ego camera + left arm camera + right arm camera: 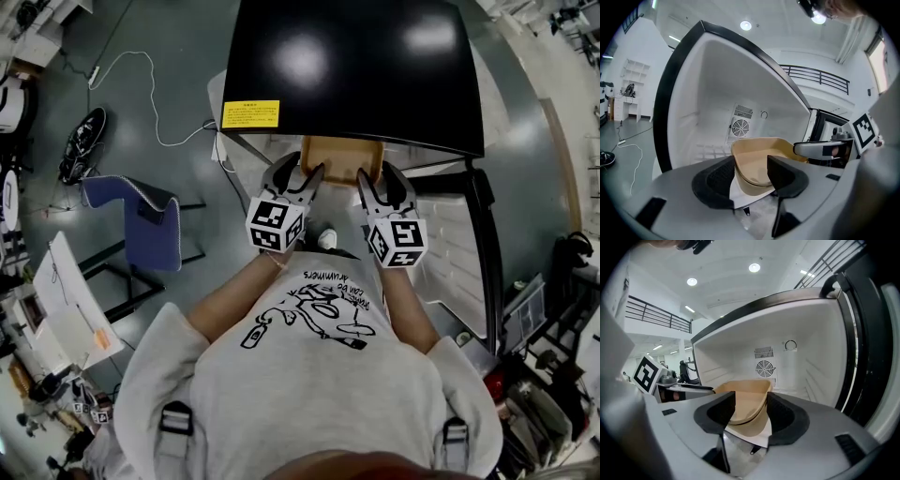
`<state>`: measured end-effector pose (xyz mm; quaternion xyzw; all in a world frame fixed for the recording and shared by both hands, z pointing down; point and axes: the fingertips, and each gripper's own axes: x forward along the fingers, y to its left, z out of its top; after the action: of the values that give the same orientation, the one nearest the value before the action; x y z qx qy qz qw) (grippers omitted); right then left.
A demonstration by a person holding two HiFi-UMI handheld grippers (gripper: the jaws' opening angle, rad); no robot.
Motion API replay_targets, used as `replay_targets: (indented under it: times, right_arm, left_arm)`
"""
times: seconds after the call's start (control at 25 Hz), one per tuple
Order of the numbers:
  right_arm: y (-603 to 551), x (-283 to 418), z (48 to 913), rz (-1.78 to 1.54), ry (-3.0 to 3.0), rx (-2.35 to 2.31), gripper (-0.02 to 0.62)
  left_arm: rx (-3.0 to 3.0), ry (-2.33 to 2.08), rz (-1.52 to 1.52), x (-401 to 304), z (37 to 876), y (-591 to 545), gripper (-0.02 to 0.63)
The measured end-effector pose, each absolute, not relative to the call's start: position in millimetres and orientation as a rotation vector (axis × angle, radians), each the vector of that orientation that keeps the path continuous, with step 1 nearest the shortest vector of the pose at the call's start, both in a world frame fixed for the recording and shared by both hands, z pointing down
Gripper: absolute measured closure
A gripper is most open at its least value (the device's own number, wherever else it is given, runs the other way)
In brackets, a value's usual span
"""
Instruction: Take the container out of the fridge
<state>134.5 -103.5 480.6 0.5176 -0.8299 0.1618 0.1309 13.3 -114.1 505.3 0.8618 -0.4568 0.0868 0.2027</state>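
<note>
Two grippers grip the tan container [342, 157] at the mouth of the open fridge [356, 66]. The left gripper [298, 176] is clamped on its near-left rim and the right gripper [382, 180] on its near-right rim. The fridge door [459, 248] stands open at right.

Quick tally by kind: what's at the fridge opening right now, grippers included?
Fridge: 1, door open
Container: 1, tan
Grippers: 2, left gripper and right gripper, each with its fingers on a corner of the container
Total: 4
</note>
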Motion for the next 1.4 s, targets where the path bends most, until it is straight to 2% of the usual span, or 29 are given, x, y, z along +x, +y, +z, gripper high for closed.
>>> replay_targets:
  times: [1.4]
  right_arm:
    - [-57, 58, 491, 0.492, -2.523, 1.212, 0.374]
  left_arm:
    - [2.28, -1.461, 0.261, -65, 507, -53, 0.399]
